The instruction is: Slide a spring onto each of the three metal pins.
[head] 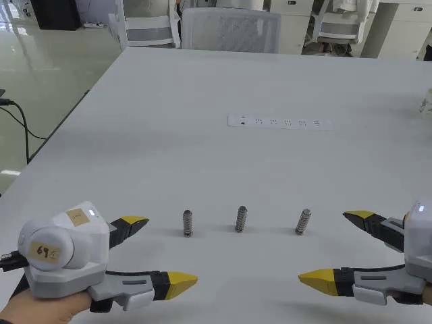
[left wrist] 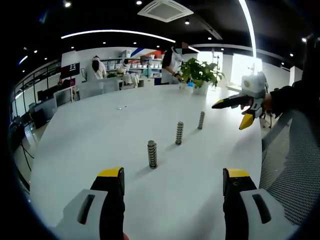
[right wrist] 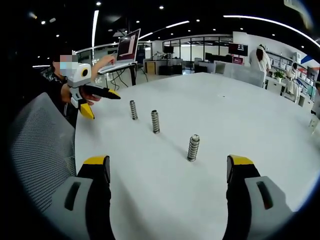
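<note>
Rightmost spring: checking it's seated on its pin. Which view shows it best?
Right gripper view: rightmost spring is nearest and largest there. Head view sees it from above; left gripper view shows it farthest, small.

left tongs (head: 169, 250): jaws wide apart | right tongs (head: 322, 245): jaws wide apart | tips point toward each other
</note>
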